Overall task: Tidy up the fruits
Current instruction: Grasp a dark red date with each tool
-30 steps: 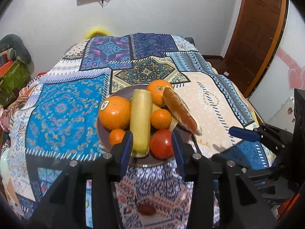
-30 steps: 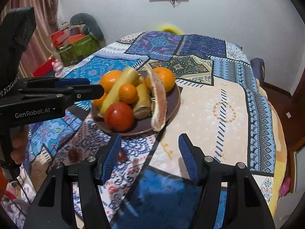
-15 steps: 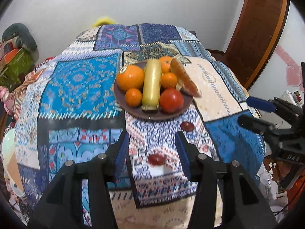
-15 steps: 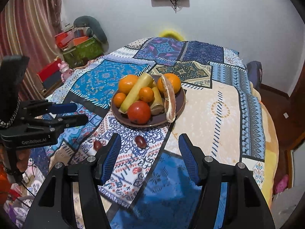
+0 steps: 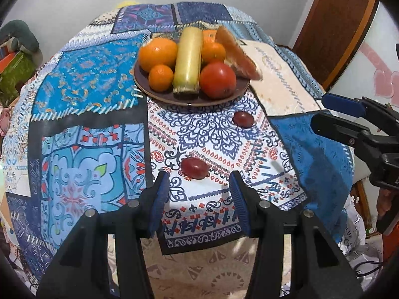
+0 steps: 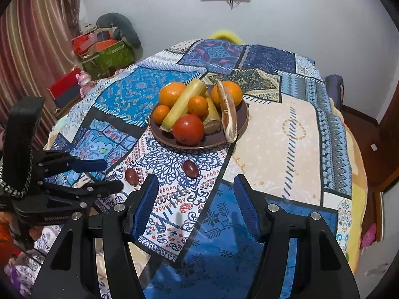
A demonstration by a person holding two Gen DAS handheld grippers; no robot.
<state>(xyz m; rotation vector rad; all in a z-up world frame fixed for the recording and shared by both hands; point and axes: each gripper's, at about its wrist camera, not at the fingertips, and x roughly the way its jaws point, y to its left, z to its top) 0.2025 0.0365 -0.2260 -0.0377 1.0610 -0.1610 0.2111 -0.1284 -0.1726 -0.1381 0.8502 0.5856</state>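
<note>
A brown plate [image 5: 154, 92] [image 6: 239, 127] holds several oranges [image 5: 157, 53], a red tomato [image 5: 217, 79] [image 6: 188, 129], a yellow-green stalk [image 5: 188, 59] and a brown wedge [image 5: 239, 57]. Two dark red grapes lie on the cloth in front of the plate: one [image 5: 194, 168] [image 6: 131, 176] just ahead of my left gripper [image 5: 198, 191], which is open and empty; the other [image 5: 243, 119] [image 6: 190, 168] just ahead of my right gripper [image 6: 197, 194], also open and empty. Each gripper shows in the other's view, the right [image 5: 334, 114] and the left [image 6: 104, 177].
A patchwork cloth [image 5: 87, 79] [image 6: 286, 129] covers the round table. A wooden door [image 5: 331, 25] stands to the right. Boxes and bags [image 6: 104, 49] sit by the curtain at the left. A chair [image 6: 335, 87] stands behind the table.
Both grippers have pulled back from the plate toward the table's near edge. The two grapes have come into view in front of them. Both stay open.
</note>
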